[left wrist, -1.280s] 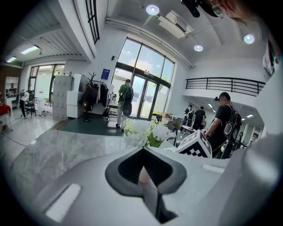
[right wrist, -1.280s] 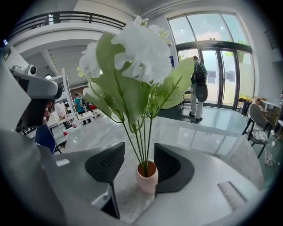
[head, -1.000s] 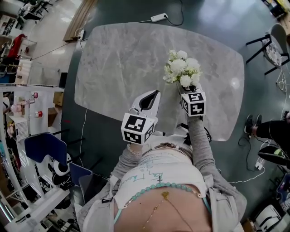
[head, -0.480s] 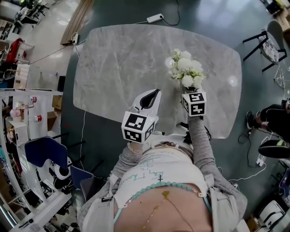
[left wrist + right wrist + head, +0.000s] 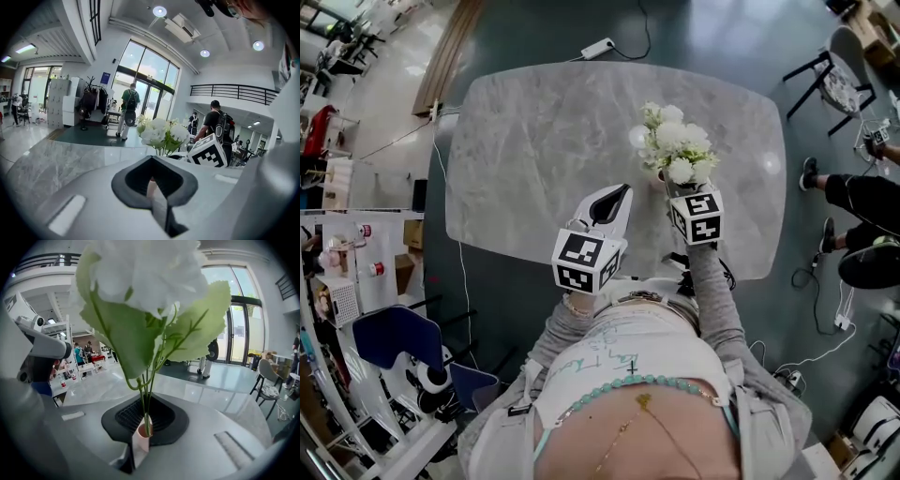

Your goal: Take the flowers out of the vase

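Observation:
A bunch of white flowers (image 5: 675, 148) with green leaves stands over the right part of the grey marble table (image 5: 534, 141). Its stems sit in a thin white tube vase (image 5: 139, 437), and my right gripper (image 5: 673, 189) is shut on that vase. In the right gripper view the leaves and flowers (image 5: 145, 282) fill the top. My left gripper (image 5: 605, 208) is held above the table's near edge, left of the flowers, with its jaws shut and nothing clearly between them. From the left gripper view the flowers (image 5: 161, 133) rise beyond the jaws, beside the right gripper's marker cube (image 5: 211, 152).
A power strip (image 5: 598, 47) lies on the floor beyond the table. A chair (image 5: 834, 80) stands at the far right, and a seated person's legs (image 5: 853, 197) are to the right. A blue chair (image 5: 389, 328) is at the near left. People stand in the hall (image 5: 130, 105).
The head view has shifted a little, so the table sits differently in the frame. Both grippers and the flowers keep nearly the same places.

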Demonstrator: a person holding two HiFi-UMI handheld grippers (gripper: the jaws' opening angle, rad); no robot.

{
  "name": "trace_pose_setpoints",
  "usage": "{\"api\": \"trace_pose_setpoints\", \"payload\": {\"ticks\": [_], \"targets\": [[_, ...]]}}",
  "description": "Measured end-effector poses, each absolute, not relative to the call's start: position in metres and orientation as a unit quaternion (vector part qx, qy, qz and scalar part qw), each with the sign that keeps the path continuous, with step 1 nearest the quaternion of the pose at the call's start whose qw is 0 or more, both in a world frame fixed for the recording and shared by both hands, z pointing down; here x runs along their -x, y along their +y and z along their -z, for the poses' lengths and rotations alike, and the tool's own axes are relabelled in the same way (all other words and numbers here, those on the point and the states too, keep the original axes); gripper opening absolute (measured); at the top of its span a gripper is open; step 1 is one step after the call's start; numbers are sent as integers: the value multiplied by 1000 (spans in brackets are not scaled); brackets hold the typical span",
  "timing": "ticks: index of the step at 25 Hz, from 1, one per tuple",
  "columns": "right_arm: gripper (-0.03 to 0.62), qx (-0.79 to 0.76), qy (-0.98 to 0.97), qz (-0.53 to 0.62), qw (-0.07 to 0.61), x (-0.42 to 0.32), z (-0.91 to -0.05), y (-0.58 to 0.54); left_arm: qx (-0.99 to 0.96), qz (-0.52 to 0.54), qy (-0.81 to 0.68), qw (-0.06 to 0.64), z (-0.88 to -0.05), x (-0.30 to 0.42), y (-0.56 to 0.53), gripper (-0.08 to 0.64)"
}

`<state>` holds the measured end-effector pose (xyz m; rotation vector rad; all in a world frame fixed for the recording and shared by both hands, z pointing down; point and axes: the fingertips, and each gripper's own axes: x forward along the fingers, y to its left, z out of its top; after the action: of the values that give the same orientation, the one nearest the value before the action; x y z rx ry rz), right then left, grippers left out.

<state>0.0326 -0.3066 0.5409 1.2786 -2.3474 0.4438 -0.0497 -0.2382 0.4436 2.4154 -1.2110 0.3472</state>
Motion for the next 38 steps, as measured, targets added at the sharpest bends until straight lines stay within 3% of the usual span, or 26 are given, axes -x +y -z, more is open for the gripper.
{"api": "trace_pose_setpoints", "payload": {"ticks": [23,38], "targets": [[35,-496,-847,-148,122,-44,-442,-297,-895,-118,-383,194,-438,36,-249,2],[37,-511,-842,-135,109,-75,-397,-275,-901,-124,-376,179,-432,7,-247,2]]}}
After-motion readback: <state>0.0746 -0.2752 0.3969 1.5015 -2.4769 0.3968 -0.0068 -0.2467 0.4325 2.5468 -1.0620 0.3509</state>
